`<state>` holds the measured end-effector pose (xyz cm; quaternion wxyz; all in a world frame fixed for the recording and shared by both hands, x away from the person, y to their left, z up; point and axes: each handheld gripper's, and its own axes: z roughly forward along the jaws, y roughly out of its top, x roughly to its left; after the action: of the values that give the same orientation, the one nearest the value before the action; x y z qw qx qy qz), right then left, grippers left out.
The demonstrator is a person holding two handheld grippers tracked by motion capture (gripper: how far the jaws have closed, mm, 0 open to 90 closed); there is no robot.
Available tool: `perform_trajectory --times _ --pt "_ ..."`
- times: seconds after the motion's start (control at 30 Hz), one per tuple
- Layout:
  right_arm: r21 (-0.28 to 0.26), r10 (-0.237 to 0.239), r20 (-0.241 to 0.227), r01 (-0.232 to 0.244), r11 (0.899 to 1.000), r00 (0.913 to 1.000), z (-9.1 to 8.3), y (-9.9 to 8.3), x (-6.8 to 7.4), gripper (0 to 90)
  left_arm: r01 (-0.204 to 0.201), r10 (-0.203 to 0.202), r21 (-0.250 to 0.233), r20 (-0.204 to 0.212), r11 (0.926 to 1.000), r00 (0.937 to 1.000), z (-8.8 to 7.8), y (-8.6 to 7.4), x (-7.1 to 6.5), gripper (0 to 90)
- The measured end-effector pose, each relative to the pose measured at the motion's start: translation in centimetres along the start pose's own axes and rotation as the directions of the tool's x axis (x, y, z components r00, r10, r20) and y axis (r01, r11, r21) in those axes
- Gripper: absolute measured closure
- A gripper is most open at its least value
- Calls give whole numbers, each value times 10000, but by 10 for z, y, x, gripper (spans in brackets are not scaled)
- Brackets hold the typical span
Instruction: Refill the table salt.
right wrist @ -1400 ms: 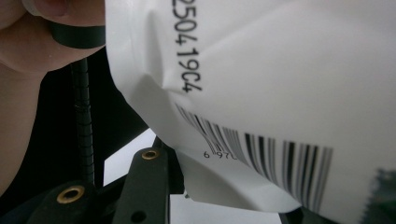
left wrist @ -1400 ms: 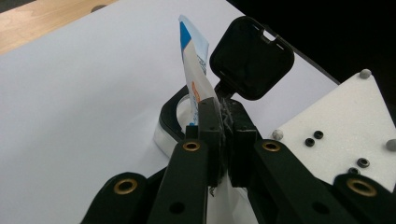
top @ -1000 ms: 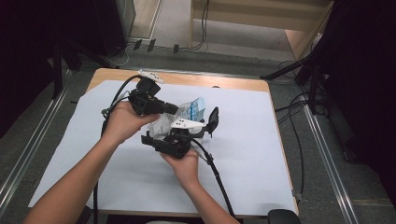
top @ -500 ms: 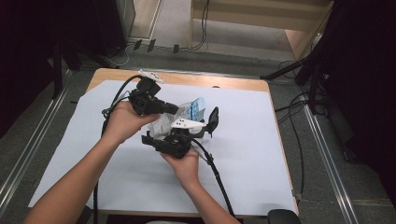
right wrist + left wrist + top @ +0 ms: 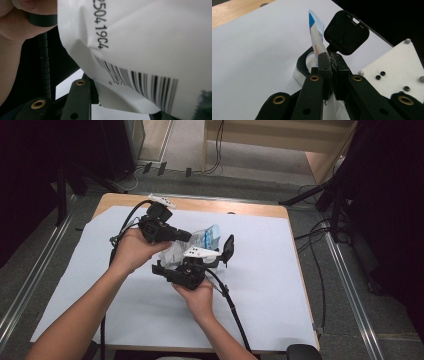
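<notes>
Writing first: on white pouch (image 5: 150,37) in right gripper view, black print "250419C4" (first char cut off at top edge), below it a barcode w/ digits "6 97…", rest blurred. No brand name legible. In left gripper view, pouch top (image 5: 315,32) blue/white w/ small dark print + an orange patch, too small to read.

Pose: in high view both forearms in from bottom, hands meeting over mid-table above white sheet (image 5: 300,285). Left gripper (image 5: 186,236) held level, pointing right toward pouch (image 5: 205,239), hand wrapped round its body. Right gripper (image 5: 212,261) just below/in front, palm under it, cable trailing back to table edge.

Grip: left gripper (image 5: 331,66) jaws pressed together, thin crinkled pouch film pinched between pads. Right gripper part-closed; pouch lying over its jaws in own view, pad contact hidden, so grip can't be told.

Pouch off the table, between the two grippers, upper end sticking up past left jaws. Beside it a clear container w/ black rim (image 5: 303,62), square black flip lid (image 5: 346,32) standing open.

Hidden: right-hand jaw of right gripper covered by pouch; pouch lower part masked by grippers in high view; container contents not visible.
</notes>
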<state>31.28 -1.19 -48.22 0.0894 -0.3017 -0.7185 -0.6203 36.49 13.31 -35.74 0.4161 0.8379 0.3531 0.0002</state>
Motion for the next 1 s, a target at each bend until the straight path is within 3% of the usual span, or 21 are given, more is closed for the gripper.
perform_trajectory --times 0.83,1.0 --pt "-206 14 -301 -20 9998 9995 -2 -2 -1 674 14 -15 -109 -72 9999 10000 -2 1 0 899" --pt "-195 -19 -271 14 9998 9996 -3 -1 -2 672 244 -242 -176 108 9995 9996 -2 1 1 900"
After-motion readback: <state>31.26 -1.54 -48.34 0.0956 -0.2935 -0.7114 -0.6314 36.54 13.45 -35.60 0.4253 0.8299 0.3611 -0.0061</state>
